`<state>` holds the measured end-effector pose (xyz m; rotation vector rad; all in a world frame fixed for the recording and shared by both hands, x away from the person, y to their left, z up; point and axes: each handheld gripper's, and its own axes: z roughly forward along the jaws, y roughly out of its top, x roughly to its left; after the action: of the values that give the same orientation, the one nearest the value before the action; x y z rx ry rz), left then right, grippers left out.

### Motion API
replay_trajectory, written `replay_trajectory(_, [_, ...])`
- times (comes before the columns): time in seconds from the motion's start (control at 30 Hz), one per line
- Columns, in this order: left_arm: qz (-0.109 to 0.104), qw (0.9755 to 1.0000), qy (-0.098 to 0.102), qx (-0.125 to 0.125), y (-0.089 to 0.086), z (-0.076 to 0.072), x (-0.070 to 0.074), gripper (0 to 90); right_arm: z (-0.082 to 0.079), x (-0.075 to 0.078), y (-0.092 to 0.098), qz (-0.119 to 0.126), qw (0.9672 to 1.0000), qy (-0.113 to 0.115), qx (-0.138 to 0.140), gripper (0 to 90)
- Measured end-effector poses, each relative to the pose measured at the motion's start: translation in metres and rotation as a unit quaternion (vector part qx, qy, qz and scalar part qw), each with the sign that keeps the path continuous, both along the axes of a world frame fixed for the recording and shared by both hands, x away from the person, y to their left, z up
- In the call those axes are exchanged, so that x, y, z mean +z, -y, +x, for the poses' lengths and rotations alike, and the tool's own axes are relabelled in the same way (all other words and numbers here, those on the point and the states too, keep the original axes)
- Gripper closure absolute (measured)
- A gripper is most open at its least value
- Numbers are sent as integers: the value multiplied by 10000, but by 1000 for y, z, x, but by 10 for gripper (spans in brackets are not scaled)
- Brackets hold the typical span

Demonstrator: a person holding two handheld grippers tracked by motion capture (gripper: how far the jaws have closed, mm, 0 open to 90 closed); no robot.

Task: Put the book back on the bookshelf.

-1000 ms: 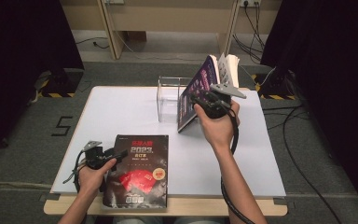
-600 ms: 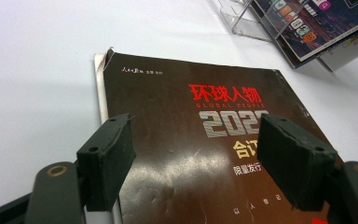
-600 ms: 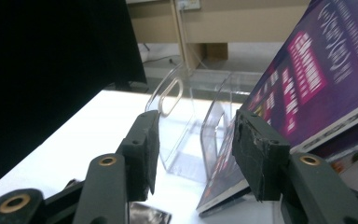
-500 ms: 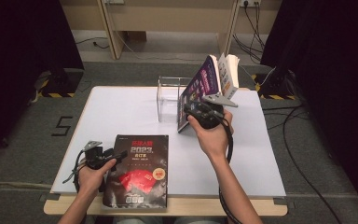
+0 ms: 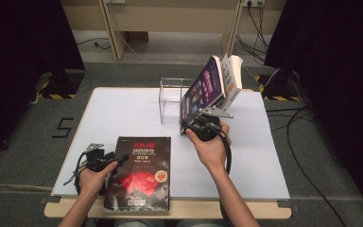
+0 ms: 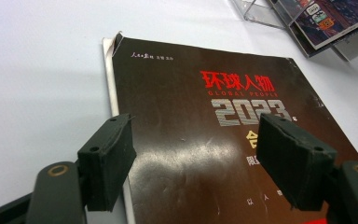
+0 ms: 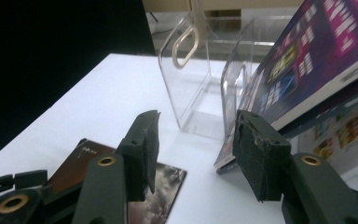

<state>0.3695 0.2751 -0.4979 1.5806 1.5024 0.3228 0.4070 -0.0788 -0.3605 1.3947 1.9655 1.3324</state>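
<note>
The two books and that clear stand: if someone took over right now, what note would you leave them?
Left tool: open, jaws over the near left part of the dark magazine, which lies flat at the table's near edge.
Right tool: open, holding nothing, at the foot of the purple book.
Purple book and a white book lean tilted against the clear stand.
Done: two books at the stand.
Left, probably: grip the dark magazine and stand it there too.

White table (image 5: 123, 113); grey carpet (image 5: 23, 156), black curtains (image 5: 23, 38), floor cables (image 5: 307, 118), wooden frame (image 5: 170, 19).
</note>
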Motion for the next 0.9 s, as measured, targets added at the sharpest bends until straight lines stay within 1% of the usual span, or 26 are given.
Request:
replay_trajectory(0.13, [26,10000,-17,23,-1,0,0,270,-1,-9,-3,-13,9999,-140,25,513])
replay_trajectory(0.23, [86,10000,-21,40,-3,0,0,270,-2,-16,-7,-28,9997,-230,73,514])
replay_trajectory(0.5, [117,9997,-126,149,-6,0,-2,271,0,-34,-18,-126,9987,-468,164,515])
replay_trajectory(0.83, [133,9996,-169,194,-7,1,-2,286,9,-58,-29,-264,9961,-810,248,518])
replay_trajectory(0.9, [228,9994,-161,197,-7,0,-2,285,12,-63,-31,-299,9953,-888,261,518])
